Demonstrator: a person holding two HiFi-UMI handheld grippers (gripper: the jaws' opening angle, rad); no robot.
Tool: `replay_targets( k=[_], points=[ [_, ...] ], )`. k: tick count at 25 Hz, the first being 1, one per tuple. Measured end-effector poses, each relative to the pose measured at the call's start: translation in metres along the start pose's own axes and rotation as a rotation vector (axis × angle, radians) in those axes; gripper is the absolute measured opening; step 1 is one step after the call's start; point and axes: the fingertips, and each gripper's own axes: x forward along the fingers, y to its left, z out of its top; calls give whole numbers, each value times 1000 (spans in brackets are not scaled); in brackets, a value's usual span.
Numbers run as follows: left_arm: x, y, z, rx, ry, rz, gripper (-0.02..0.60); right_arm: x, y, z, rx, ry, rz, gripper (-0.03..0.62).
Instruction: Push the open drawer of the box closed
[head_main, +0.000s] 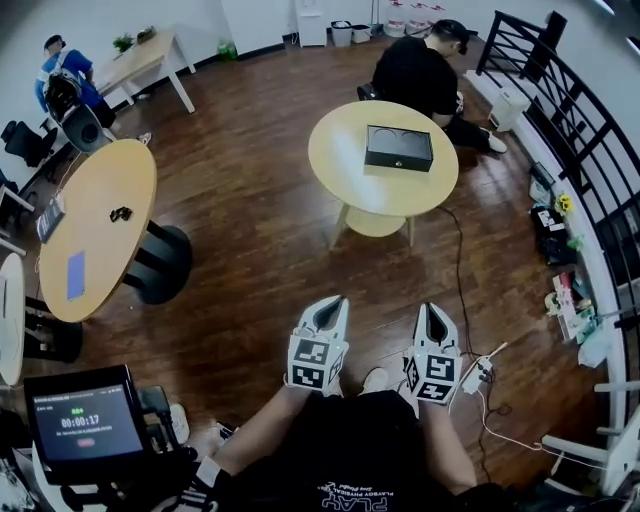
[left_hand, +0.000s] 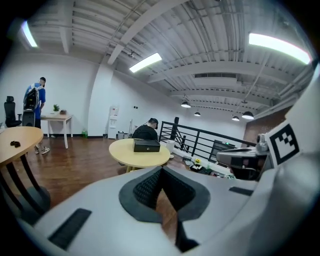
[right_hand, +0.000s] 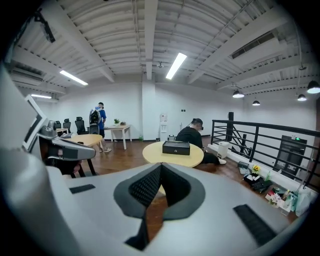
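Observation:
A black box (head_main: 399, 148) lies on a round light-wood table (head_main: 340, 165) far ahead across the wooden floor. It is too small to tell how its drawer stands. It also shows as a black box (left_hand: 146, 145) in the left gripper view and as a black box (right_hand: 176, 147) in the right gripper view. My left gripper (head_main: 330, 306) and right gripper (head_main: 432, 312) are held low, side by side, close to my body and well short of the table. Both are shut with nothing between the jaws, as the left gripper (left_hand: 161, 171) and right gripper (right_hand: 160, 167) show in their own views.
A person in black (head_main: 420, 72) sits on the floor just behind the box's table. A second round table (head_main: 95, 225) stands at the left. A black railing (head_main: 590, 130) runs along the right. A power strip and cable (head_main: 478, 375) lie by my right foot. A timer screen (head_main: 85, 423) is at the lower left.

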Motion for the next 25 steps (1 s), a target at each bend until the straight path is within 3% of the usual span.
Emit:
replay_targets(
  k=[5, 8, 12, 18, 25],
  points=[
    [-9, -7, 17, -34, -29, 31, -3, -6, 5, 12, -1, -25, 46, 6],
    [-13, -10, 31, -14, -56, 45, -4, -9, 11, 30, -13, -69, 68, 6],
    [-13, -10, 37, 9, -61, 58, -3, -17, 10, 46, -60, -129, 36, 5],
    [-15, -14, 50, 11, -97, 94, -3, -22, 7, 47, -55, -142, 84, 5],
    [-8, -35, 40, 19, -71, 67, -3, -24, 8, 44, -40, -157, 136, 5]
  ],
)
